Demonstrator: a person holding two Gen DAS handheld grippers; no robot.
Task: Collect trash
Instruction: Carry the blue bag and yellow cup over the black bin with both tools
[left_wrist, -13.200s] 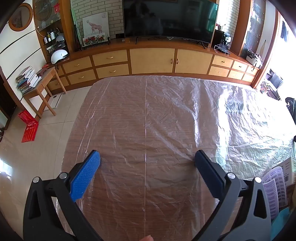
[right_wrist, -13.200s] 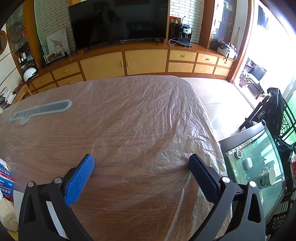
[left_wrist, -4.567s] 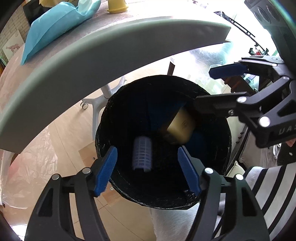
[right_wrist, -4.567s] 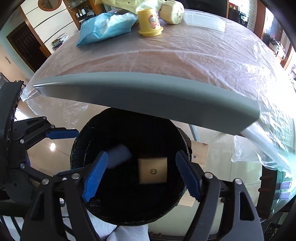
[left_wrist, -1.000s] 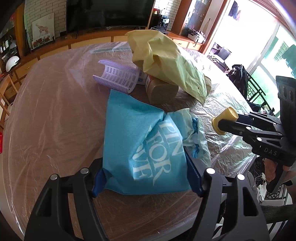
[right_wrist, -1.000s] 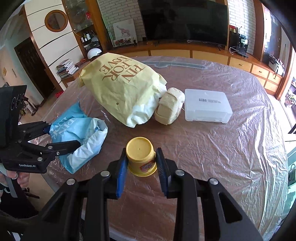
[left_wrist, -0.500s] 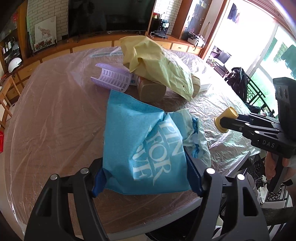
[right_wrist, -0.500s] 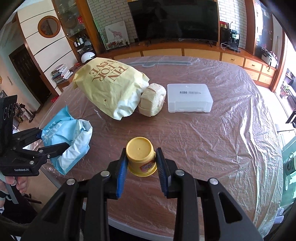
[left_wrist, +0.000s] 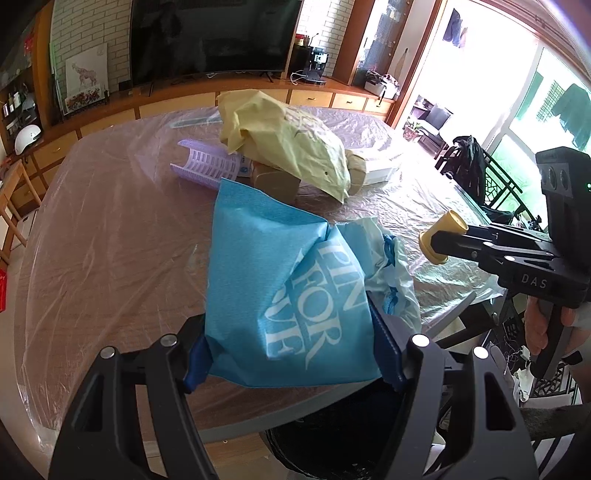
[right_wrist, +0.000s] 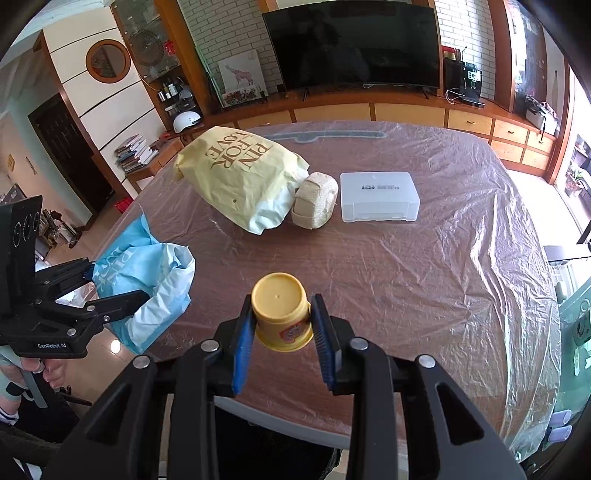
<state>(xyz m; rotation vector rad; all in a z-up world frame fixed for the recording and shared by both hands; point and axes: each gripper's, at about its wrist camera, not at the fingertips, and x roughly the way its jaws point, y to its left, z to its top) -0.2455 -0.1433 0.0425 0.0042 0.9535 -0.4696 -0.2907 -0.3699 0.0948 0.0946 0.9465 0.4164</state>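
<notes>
Blue bag (left_wrist: 280, 288), printed with white lettering, is clamped across its width between the jaws of the left gripper (left_wrist: 291, 350), which stand partly apart because the crumpled bag fills the gap; its loose pale end spills past the right-hand jaw. Yellow cup (right_wrist: 280, 312) sits upside down between the jaws of the right gripper (right_wrist: 282, 328), which are pressed together on its sides, base facing forward. Both items are held off the plastic-covered table (right_wrist: 424, 280), at its near edge. Below and behind the jaws in each wrist view lies the dark mouth of a bin (left_wrist: 332, 443), so the likely reason for this carry is to bring both pieces over it for release. Ahead of the jaws, well apart from them, wait a yellow bag (right_wrist: 240, 173), a beige wrapped lump (right_wrist: 316, 201), a clear plastic box (right_wrist: 378, 195) and a lilac ribbed sleeve (left_wrist: 205, 164), presumably further trash.
</notes>
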